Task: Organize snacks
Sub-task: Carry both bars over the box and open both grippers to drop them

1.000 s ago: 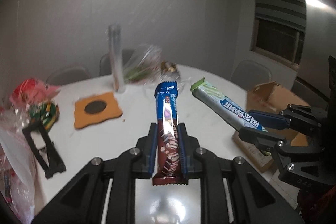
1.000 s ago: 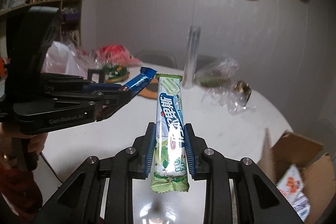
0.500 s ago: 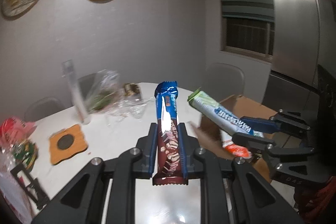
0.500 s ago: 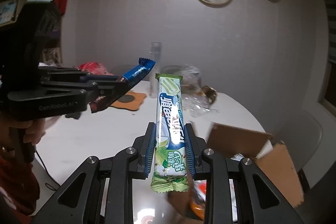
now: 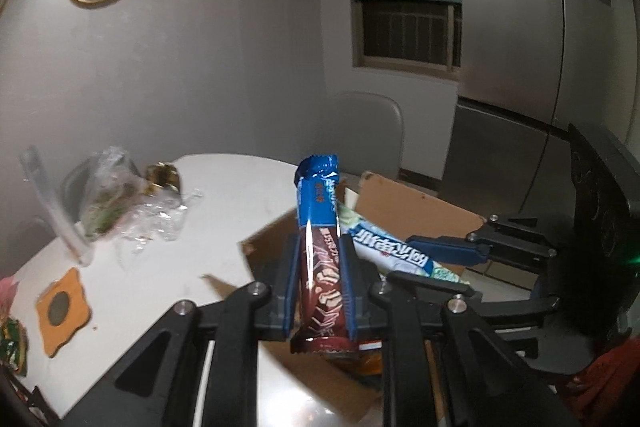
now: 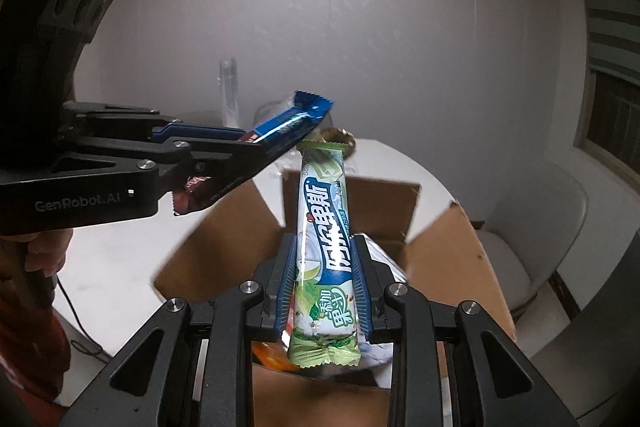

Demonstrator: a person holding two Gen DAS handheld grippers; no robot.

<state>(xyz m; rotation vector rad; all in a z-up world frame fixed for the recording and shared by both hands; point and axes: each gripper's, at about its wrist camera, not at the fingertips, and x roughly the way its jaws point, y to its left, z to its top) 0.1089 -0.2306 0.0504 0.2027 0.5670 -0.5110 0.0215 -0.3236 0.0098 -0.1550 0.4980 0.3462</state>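
- My left gripper [image 5: 320,279]: clamped on a blue-and-brown snack bar [image 5: 320,255], held above the open cardboard box [image 6: 452,267].
- My right gripper [image 6: 324,283]: clamped on a green-and-white snack bar [image 6: 324,247], above the same box.
- Beyond the box: white table [image 5: 224,195].

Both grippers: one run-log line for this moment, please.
left gripper: shut on blue-brown bar | right gripper: shut on green bar | both above open cardboard box | bars not released
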